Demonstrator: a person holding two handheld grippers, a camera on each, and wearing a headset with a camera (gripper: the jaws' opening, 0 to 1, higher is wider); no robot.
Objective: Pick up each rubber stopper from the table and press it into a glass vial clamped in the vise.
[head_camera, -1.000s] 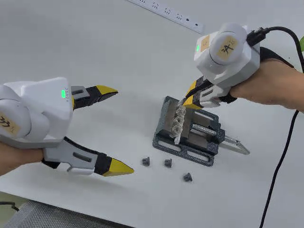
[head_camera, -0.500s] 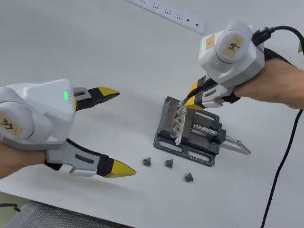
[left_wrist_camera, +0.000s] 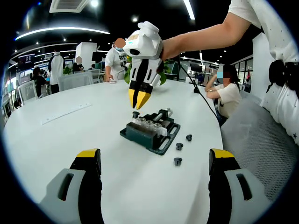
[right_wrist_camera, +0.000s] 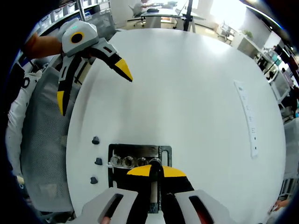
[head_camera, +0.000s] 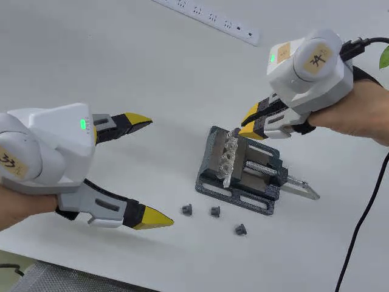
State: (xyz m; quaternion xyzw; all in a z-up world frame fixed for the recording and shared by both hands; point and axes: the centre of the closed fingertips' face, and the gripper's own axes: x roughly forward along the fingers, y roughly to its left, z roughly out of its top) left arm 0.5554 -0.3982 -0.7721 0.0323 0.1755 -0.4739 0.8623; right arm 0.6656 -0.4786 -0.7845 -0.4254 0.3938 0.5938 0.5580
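A dark vise [head_camera: 240,173] on the white table clamps a row of glass vials [head_camera: 228,156]. The end vial carries a dark stopper [left_wrist_camera: 136,114]. My right gripper [head_camera: 243,129] hangs shut just above that end of the row, its tips [right_wrist_camera: 156,171] together over the vials [right_wrist_camera: 127,161]. Three loose rubber stoppers [head_camera: 186,209] [head_camera: 214,211] [head_camera: 240,229] lie in front of the vise. My left gripper [head_camera: 153,171] is open and empty, left of the vise and stoppers. From it I see the vise [left_wrist_camera: 149,131], the stoppers [left_wrist_camera: 179,146] and the right gripper [left_wrist_camera: 139,99].
A white power strip [head_camera: 213,15] lies at the table's far edge. A black cable [head_camera: 364,207] trails down the right side. The vise's handle [head_camera: 301,187] sticks out to the right. A mesh chair [right_wrist_camera: 42,154] stands beside the table, with people farther off.
My right gripper has drawn up and to the right, off the end vial. The left gripper has stayed about where it was, open.
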